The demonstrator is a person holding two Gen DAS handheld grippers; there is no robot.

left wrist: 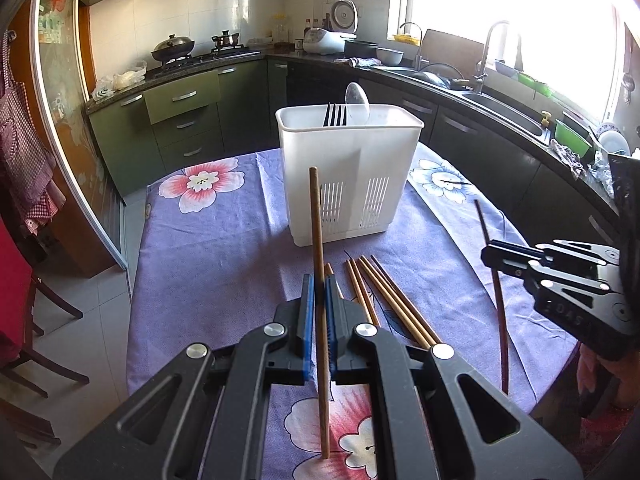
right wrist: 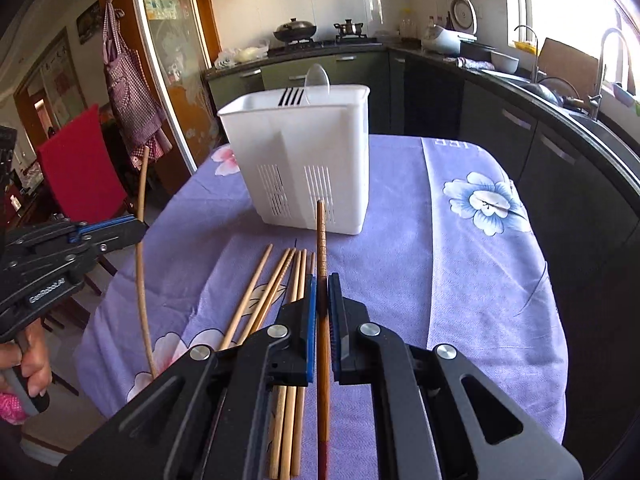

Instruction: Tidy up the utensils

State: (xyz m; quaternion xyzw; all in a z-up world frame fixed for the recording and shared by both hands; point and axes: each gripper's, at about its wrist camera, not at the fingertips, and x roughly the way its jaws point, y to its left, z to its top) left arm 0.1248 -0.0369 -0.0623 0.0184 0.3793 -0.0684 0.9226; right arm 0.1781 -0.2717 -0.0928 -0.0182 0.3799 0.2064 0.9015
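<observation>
A white utensil holder [left wrist: 348, 176] stands on the purple flowered tablecloth [left wrist: 224, 240]; a fork [left wrist: 335, 115] and a spoon [left wrist: 357, 101] stick out of it. My left gripper [left wrist: 319, 292] is shut on a brown chopstick [left wrist: 318, 232], held upright above the table. My right gripper [right wrist: 322, 292] is shut on a darker brown chopstick [right wrist: 321, 240], also held upright. Several loose chopsticks [left wrist: 384, 300] lie on the cloth in front of the holder [right wrist: 300, 168]. The right gripper shows at right in the left wrist view [left wrist: 496, 258], the left gripper at left in the right wrist view [right wrist: 132, 228].
A red chair [right wrist: 86, 168] stands at the table's left side. Kitchen counters with a sink [left wrist: 500, 108], a stove with a wok [left wrist: 174, 46] and a rice cooker [left wrist: 326, 38] run behind the table.
</observation>
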